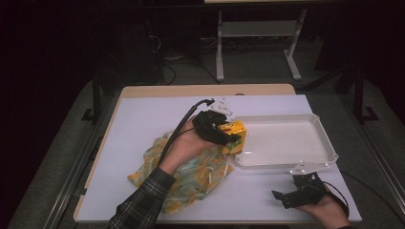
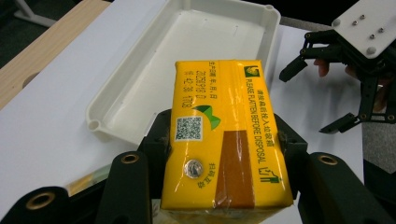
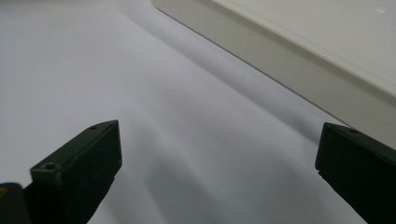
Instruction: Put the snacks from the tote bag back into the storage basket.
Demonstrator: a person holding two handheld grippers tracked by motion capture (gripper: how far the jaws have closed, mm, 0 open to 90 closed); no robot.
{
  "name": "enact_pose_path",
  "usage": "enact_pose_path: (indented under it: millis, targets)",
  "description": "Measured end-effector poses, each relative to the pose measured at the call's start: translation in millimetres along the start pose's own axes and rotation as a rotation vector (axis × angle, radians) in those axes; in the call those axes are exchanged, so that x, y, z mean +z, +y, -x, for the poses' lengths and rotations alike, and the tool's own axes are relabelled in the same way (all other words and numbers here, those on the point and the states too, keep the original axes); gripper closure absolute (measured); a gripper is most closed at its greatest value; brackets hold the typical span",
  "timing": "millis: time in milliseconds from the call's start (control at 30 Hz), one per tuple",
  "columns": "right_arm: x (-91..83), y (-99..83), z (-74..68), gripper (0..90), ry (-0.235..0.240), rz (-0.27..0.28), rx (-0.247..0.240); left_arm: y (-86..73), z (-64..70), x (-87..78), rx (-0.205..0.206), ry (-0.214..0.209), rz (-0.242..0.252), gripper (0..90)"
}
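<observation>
1. White covers the tabletop (image 1: 143,114), which fills the middle of the high view; everything stands on it, so any set-down should be judged against this flat sheet rather than the dark floor at the upper part of the frame
2. The white tray (image 1: 286,143) lies right of centre in the high view, bare inside; in the left gripper view its near rim (image 2: 116,123) runs just beyond the held box. My reading is that the box goes in here, so carry it clear over that rim before lowering, not into the wall
3. The patterned cloth (image 1: 196,176) sprawls lower left of centre in the high view, under the left forearm. Keep the sleeve from dragging it toward the tray
4. The yellow carton (image 2: 224,135) is clamped across its sides by the left tool (image 1: 228,135), held at the tray's left edge in the high view, apparently just off the surface. The grip sits near the carton's back end, so it could tip forward; keep it level and lower it flat
5. The right tool (image 1: 286,196) rests at the lower right of the high view, near the tray's front rim, its jaws spread wide with nothing between them, as the right gripper view confirms. It could steady the tray's near wall (image 3: 299,65) if the tray slides
</observation>
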State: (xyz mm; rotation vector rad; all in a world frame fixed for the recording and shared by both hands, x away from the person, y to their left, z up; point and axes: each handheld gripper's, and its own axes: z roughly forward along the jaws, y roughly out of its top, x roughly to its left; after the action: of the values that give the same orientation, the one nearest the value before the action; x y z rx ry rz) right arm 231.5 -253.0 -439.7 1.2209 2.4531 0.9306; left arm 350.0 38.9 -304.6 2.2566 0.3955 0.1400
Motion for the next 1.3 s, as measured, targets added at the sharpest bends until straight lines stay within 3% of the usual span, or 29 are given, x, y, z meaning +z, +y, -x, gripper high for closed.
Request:
enact_pose_path:
  millis: [367,1300]
  targets:
    - [0.2,0.1,-0.2,0.0,0.004,0.001,-0.006,7.9,3.5,22.4,-0.018,0.011,0.029,52.0]
    - [-0.2,0.0,-1.2,0.0,0.013,-0.004,-0.005,14.1,15.2,76.3,-0.040,0.029,0.022,52.0]
